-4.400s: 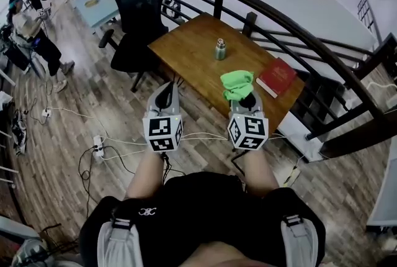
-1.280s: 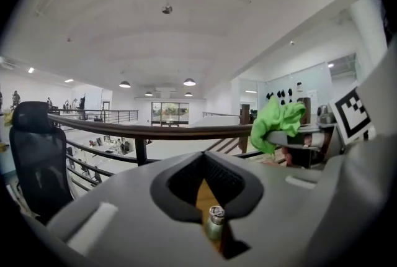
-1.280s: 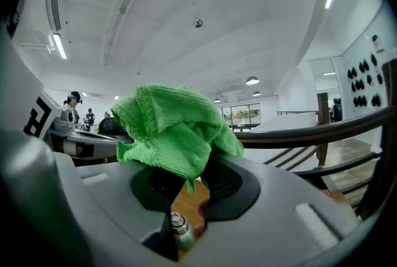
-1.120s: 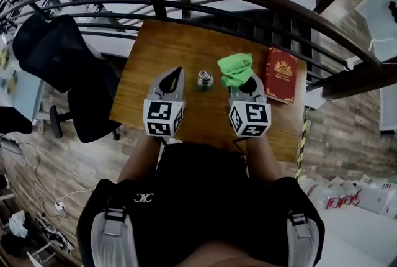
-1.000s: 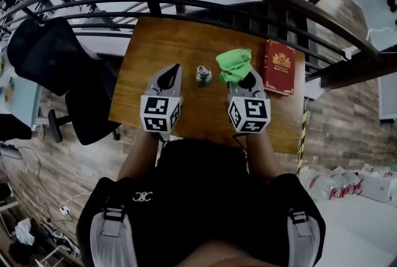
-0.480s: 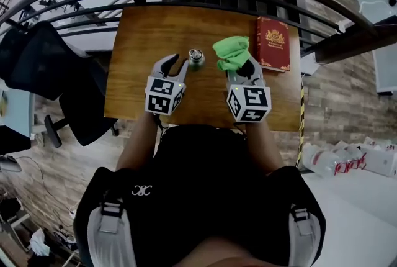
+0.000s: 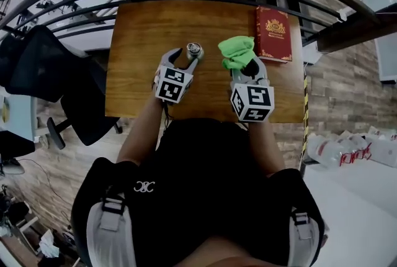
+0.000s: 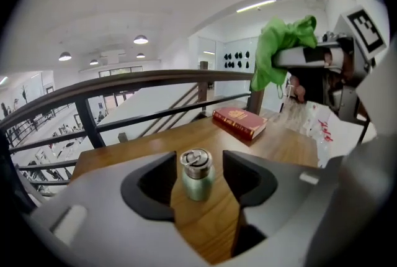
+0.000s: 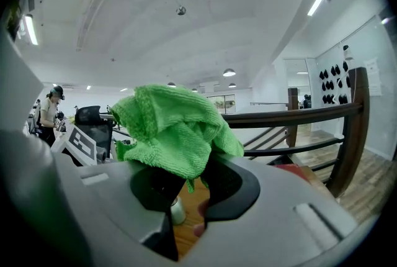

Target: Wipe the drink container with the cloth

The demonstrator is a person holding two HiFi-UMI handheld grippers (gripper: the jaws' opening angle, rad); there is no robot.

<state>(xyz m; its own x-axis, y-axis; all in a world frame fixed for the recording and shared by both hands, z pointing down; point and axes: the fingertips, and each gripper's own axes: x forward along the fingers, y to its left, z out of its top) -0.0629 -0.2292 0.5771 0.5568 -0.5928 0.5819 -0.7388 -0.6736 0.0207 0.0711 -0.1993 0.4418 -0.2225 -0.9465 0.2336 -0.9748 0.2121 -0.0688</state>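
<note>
The wooden table [image 7: 142, 42] stands against a curved railing. A red book [image 7: 273, 33] lies at its far right corner, well apart from the work.

The right gripper [image 7: 249, 68] is pinched on a green cloth [image 9: 173, 129], which bunches above its jaws. The cloth is soft and limp and should mould round a curved surface.

The left gripper [image 7: 182, 61] has just been opening its jaws. They now stand spread to either side of the drink container [image 8: 197, 174], with a gap on each side and no pad touching it.

The container stands upright near the table's middle, just left of the cloth. It looks like rigid, smooth metal, light and easily tipped. Grip the green body below the lid, squarely across its sides.
</note>
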